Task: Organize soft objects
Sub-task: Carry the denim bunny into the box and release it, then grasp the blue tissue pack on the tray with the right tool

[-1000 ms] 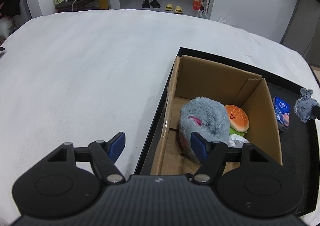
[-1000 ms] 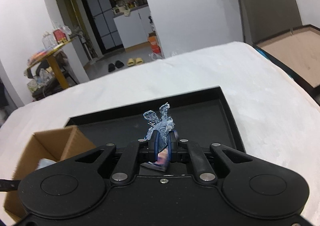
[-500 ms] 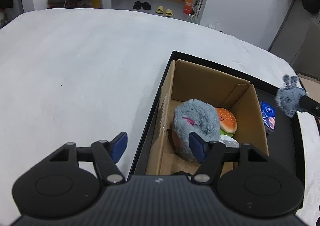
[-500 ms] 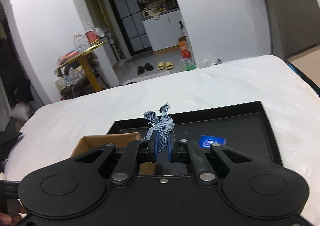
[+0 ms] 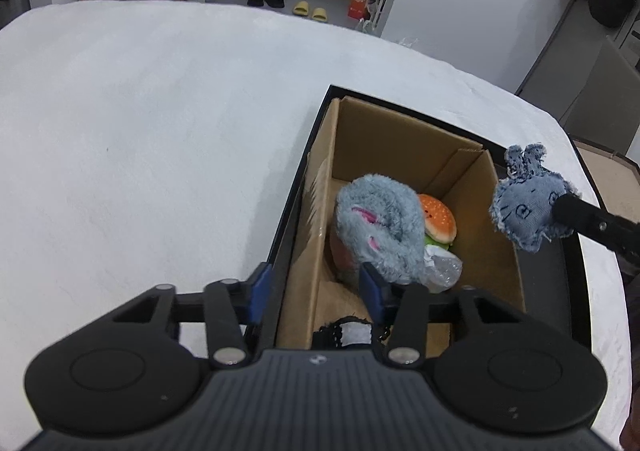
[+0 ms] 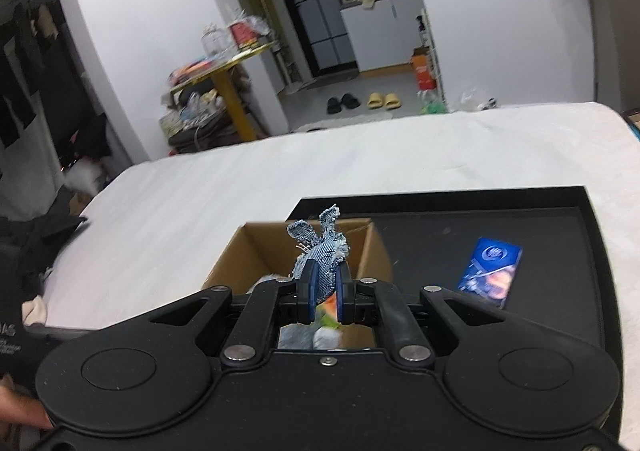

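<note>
L gripper [image 5: 316, 287] closing, R gripper [image 6: 324, 287] clamped

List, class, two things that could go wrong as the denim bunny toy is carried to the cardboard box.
1. The right gripper pinches only the lower edge of the flat blue denim bunny toy, so it could slip and land on the black tray.
2. The left gripper, its jaws closing astride the brown cardboard box's wall, might tip or drag it.

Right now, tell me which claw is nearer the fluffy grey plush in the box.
Left. The left claw straddles the cardboard box wall, closing, one finger right beside the grey plush. The right claw holds the denim bunny above the box's far side.
</note>
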The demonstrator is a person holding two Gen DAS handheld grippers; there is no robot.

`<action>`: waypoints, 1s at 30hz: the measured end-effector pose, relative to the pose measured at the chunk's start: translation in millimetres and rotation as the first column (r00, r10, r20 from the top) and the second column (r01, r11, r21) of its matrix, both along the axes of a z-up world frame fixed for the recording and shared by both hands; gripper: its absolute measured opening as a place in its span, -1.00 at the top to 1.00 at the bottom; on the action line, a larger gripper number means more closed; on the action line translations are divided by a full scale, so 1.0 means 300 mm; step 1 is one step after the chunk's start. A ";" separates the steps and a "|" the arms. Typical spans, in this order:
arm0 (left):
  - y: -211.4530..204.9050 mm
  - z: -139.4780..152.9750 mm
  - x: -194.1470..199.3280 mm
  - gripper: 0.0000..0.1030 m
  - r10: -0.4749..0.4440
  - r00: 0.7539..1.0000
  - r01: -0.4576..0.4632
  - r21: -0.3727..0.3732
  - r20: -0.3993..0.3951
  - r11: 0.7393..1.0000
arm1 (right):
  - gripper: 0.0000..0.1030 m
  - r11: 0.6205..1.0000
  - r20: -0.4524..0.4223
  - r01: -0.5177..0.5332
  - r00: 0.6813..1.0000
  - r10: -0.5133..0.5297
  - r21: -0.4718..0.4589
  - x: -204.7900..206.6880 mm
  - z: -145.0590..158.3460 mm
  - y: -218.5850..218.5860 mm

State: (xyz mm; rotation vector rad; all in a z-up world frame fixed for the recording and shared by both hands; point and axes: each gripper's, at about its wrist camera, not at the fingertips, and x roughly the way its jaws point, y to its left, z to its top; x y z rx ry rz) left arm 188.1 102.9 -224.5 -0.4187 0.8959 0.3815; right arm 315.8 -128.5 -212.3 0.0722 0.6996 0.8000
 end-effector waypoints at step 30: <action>0.034 -0.010 0.031 0.76 -0.001 1.000 0.001 -0.011 -0.030 1.000 | 0.19 0.999 -0.060 0.037 0.997 -0.039 -0.024 -0.011 -0.015 -0.002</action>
